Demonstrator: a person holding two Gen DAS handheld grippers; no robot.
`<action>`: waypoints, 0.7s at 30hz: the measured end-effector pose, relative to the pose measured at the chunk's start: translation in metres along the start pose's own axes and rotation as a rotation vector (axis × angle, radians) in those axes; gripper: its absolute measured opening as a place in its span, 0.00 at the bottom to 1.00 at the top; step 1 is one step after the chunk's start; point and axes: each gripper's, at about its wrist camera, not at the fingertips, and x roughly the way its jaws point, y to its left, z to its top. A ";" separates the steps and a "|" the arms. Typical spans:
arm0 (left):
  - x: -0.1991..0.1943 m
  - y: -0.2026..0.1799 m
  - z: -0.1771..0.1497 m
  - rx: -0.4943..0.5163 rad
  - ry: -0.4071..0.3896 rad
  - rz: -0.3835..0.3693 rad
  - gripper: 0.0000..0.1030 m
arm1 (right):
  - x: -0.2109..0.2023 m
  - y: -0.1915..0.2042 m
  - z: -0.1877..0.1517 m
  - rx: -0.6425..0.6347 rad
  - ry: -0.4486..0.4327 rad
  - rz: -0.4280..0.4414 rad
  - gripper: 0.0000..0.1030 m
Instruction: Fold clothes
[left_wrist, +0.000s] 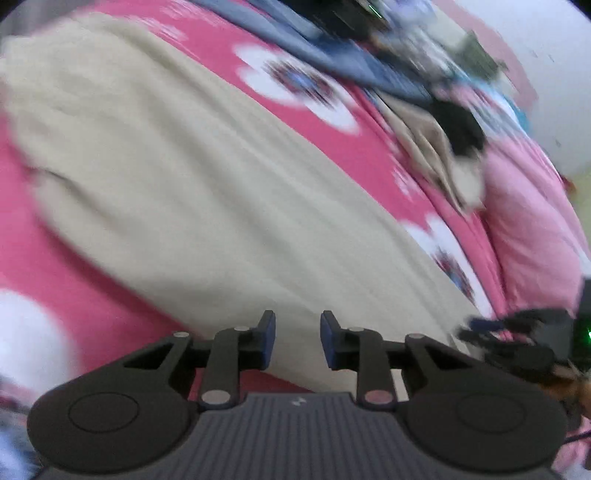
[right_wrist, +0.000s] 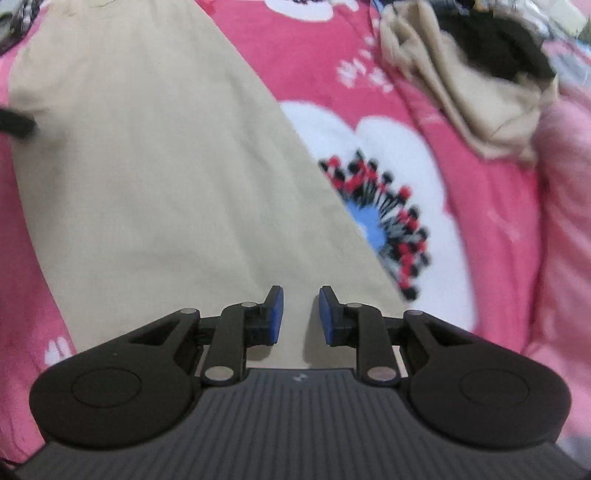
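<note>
Smooth beige garment flat on pink floral bedsheet, both jaws apart

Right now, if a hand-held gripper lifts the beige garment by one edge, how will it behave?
The beige garment lies flat with soft creases, so it will probably droop limply. It looks thin, so likely light. Pushed, it would probably bunch on the pink bedspread rather than slide whole.

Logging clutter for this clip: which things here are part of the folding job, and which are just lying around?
In the job:
- beige garment, spread flat
- left gripper, open
- right gripper, open

Lying about:
- crumpled beige cloth
- black cloth
- blue cloth
- pale pink cloth
- pink flowered bedspread beneath
</note>
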 end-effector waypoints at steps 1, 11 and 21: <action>-0.010 0.013 0.007 0.000 -0.037 0.045 0.28 | -0.006 0.005 0.009 -0.004 -0.015 0.007 0.19; 0.013 0.120 0.058 -0.102 -0.009 0.081 0.22 | 0.003 0.104 0.100 -0.155 -0.097 0.091 0.20; 0.004 0.198 0.033 -0.542 0.069 -0.209 0.07 | 0.042 0.117 0.116 -0.101 0.009 -0.008 0.29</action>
